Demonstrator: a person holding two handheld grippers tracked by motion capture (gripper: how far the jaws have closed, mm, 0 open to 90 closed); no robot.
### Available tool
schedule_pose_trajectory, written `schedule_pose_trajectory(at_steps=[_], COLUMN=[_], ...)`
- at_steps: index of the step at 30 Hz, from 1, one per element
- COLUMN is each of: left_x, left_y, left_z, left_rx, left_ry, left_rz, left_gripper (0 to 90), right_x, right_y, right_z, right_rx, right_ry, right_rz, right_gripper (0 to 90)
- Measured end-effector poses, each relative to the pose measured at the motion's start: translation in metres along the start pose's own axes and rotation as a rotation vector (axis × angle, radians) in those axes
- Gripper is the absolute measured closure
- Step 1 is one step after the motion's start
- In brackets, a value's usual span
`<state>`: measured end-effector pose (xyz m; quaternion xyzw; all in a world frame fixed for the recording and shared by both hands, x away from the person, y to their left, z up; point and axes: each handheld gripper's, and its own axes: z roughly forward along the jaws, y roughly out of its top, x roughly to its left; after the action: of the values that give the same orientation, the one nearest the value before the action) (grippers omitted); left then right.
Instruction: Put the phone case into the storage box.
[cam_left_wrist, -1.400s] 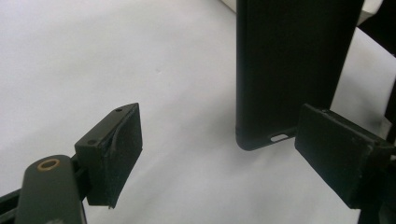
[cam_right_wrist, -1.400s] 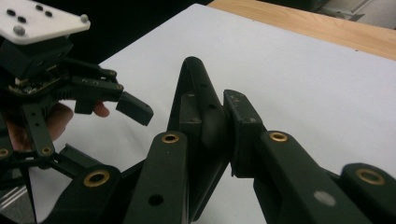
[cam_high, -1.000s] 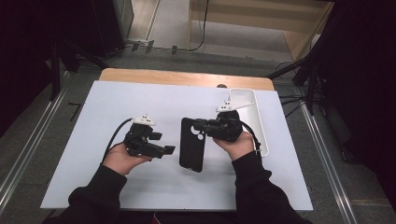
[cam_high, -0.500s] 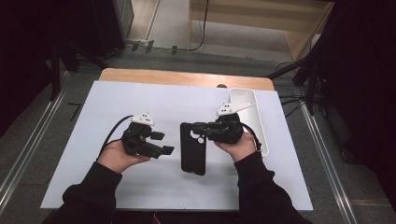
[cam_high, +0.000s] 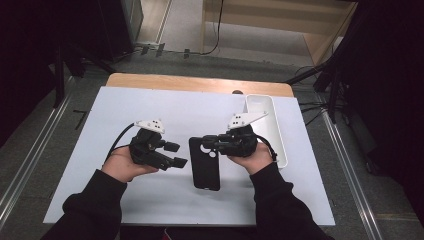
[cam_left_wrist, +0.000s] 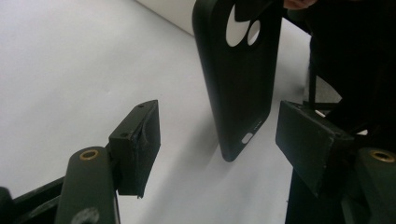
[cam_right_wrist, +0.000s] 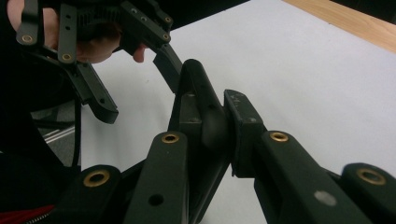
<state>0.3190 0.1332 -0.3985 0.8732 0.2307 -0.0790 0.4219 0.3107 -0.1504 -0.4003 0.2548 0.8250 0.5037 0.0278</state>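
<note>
A black phone case (cam_high: 205, 165) with round camera cut-outs is at the middle of the white table, its lower end toward the person. My right gripper (cam_high: 206, 144) is shut on the case's top end; in the right gripper view the jaws pinch the case's edge (cam_right_wrist: 205, 116). My left gripper (cam_high: 176, 154) stands open just left of the case, jaws pointing at it. In the left gripper view the case (cam_left_wrist: 240, 70) hangs tilted between and beyond the two open jaws, its bottom corner near the table.
A white oblong tray (cam_high: 266, 127) lies at the right of the white table top (cam_high: 190, 107), close behind the right hand. A wooden edge (cam_high: 200, 84) runs along the table's far side. Cables trail from both grippers.
Both hands have drifted slightly toward the person. The right gripper keeps its hold on the case and the left stays open beside it.
</note>
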Motion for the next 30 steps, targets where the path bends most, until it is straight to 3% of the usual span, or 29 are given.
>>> schedule_pose_trajectory(at_steps=[17,25,30], left_x=[0.002,0.005,0.006], left_y=[0.011,0.013,0.014], left_z=[0.007,0.010,0.014], left_rx=[0.044,0.062,0.073], left_ry=[-0.070,-0.097,-0.114], left_rz=[0.015,0.008,0.019], left_gripper=[34.7,44.2,54.8], right_x=[0.008,0.011,0.012], right_y=[0.001,0.002,0.003], right_z=[0.008,0.011,0.013], right_rx=[-0.001,-0.008,-0.007], right_ry=[0.062,0.093,0.106], right_rz=[-0.047,-0.058,-0.056], right_gripper=[76.4,76.4,76.5])
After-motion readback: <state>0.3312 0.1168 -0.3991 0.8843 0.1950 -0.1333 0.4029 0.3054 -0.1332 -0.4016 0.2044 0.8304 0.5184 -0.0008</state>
